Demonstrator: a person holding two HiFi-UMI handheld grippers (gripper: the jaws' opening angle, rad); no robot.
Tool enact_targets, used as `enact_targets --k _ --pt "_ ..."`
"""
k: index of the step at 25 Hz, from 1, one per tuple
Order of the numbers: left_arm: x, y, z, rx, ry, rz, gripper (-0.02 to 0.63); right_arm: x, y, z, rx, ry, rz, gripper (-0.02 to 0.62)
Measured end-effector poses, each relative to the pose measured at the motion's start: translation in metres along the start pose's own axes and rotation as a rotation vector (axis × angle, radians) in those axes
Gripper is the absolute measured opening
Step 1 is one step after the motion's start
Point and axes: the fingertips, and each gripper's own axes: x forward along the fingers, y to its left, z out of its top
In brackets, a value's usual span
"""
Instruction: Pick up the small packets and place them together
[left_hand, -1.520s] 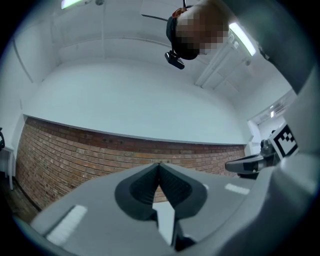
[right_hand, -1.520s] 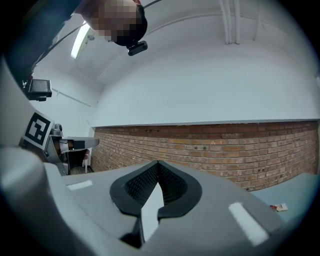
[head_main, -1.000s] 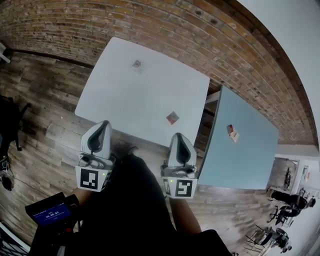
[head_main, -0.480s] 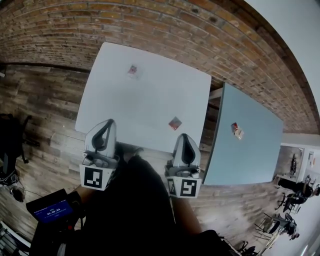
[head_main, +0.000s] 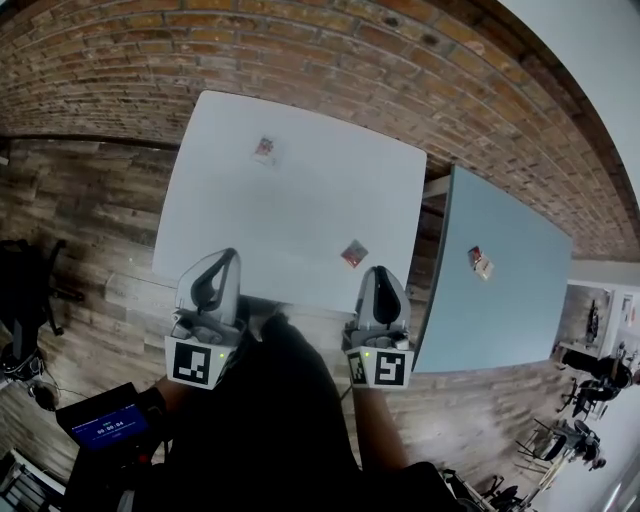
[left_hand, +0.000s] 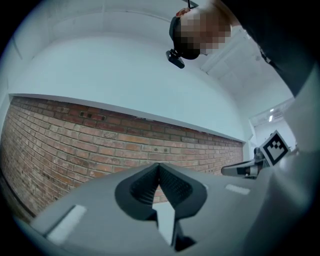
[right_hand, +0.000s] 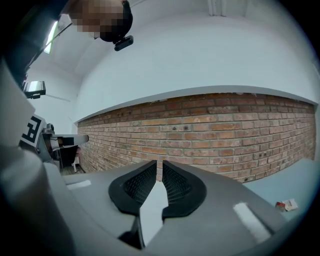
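Two small packets lie on the white table (head_main: 230, 210): a reddish one (head_main: 353, 253) near the front right edge and a paler one (head_main: 264, 148) towards the back. A third packet (head_main: 479, 262) (right_hand: 286, 204) rests on the blue-grey table (head_main: 500, 310) to the right. My left gripper (head_main: 226, 257) (left_hand: 159, 165) is shut and empty, pointing level at the white table's front edge. The right gripper (head_main: 378, 271) (right_hand: 160, 163) is shut with only a thin slit at its tips and nothing in it. It sits just in front of the reddish packet.
A brick wall (head_main: 300, 50) runs behind both tables, with a narrow gap between them. The floor (head_main: 90, 200) is wooden. A black device with a blue screen (head_main: 100, 425) sits at the lower left. Office chairs (head_main: 570, 440) stand far right.
Both grippers have moved forward to the white table's front edge. The right gripper's tip now sits closer to the reddish packet. No packet has moved.
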Motion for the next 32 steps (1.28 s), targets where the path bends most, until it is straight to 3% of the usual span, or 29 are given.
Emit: enact_targets --k 5,17,20,32 --pt "0.004 -0.003 -0.002 0.011 0.004 0.004 0.0 0.005 -0.006 -0.019 -0.011 0.051 0.001 0.039" --pt "-0.003 -0.008 -0.011 0.024 0.035 0.047 0.0 0.029 -0.054 -0.127 0.096 0.286 -0.004 0.075" --pt "-0.002 -0.011 -0.016 0.038 0.044 0.054 0.0 0.038 -0.065 -0.158 0.078 0.364 -0.01 0.102" --pt "-0.009 -0.016 -0.025 0.043 0.081 0.106 0.0 0.051 -0.101 -0.278 -0.006 0.632 -0.006 0.107"
